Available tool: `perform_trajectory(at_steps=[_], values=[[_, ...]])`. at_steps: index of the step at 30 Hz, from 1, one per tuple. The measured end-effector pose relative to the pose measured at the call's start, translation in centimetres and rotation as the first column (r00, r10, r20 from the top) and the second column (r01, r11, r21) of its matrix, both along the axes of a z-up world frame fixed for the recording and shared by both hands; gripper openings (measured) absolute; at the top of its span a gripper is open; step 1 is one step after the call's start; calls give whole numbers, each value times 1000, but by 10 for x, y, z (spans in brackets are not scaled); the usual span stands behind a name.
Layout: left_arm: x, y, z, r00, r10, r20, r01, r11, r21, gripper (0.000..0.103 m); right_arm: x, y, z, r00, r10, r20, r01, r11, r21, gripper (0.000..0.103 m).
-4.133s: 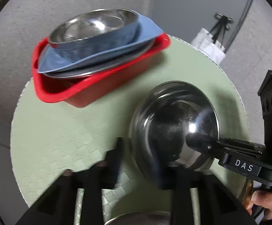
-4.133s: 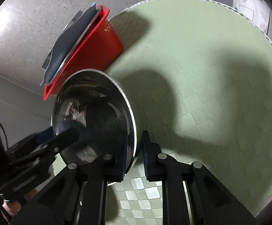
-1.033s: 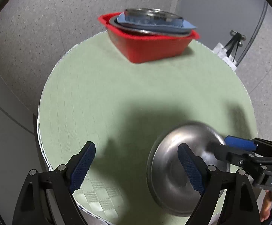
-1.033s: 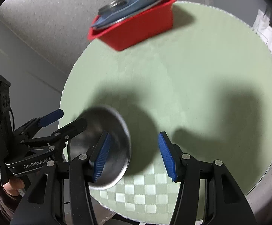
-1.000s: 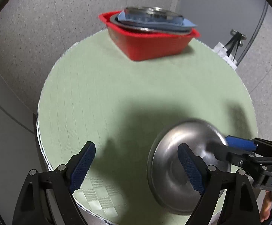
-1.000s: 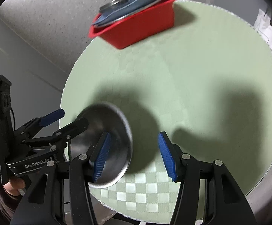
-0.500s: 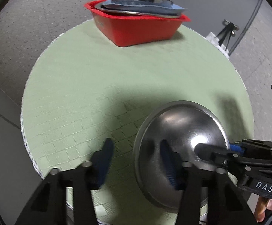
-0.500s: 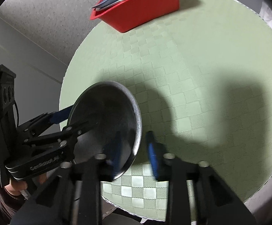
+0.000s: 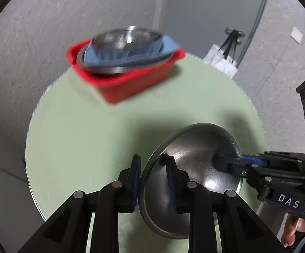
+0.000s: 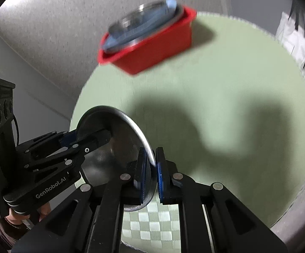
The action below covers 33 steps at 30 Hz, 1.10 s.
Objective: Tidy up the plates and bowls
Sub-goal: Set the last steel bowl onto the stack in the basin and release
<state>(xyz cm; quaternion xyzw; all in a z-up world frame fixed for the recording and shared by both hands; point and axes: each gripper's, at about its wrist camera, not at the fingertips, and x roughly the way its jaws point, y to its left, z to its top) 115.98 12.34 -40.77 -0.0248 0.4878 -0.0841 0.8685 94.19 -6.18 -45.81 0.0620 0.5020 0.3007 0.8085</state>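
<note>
A steel bowl (image 9: 200, 158) hangs tilted on edge over the near side of the round green table (image 9: 78, 137). My left gripper (image 9: 153, 181) is closing on its left rim, with the pads pressing the metal. On the opposite rim my right gripper (image 10: 151, 175) is closing too, the rim pinched between its blue pads. Each gripper shows in the other's view: the right gripper (image 9: 224, 161) and the left gripper (image 10: 101, 137). At the table's far side stands a red basin (image 9: 131, 88) holding a steel plate, a blue plate (image 9: 167, 46) and a steel bowl (image 9: 127, 40) on top.
The red basin (image 10: 158, 50) looks blurred in both views. A white bag (image 9: 221, 61) and a black stand sit on the floor beyond the table. A hand (image 9: 293, 232) grips the right gripper's handle. Bare green mat (image 10: 236, 84) lies between bowl and basin.
Both grippers' jaws went from wide apart to closed on opposite rims of the steel bowl. The bowl has tipped up on edge, and both views have shifted.
</note>
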Motion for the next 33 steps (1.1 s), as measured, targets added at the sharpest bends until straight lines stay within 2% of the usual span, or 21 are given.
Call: perform_trajectory(at_steps=[9, 16, 24, 33], values=[[47, 12, 47, 990, -71, 122, 72, 997, -3, 21, 35, 3, 68, 985, -78, 151, 74, 997, 29, 9], [111, 35, 74, 979, -90, 180, 92, 996, 0, 21, 87, 18, 103, 969, -119, 217, 111, 993, 47, 9], [192, 60, 68, 985, -68, 159, 69, 998, -2, 24, 150, 48, 113, 964, -140, 226, 135, 990, 38, 9], [268, 66, 37, 997, -36, 74, 36, 999, -2, 26, 199, 75, 89, 972, -140, 189, 148, 989, -26, 9]])
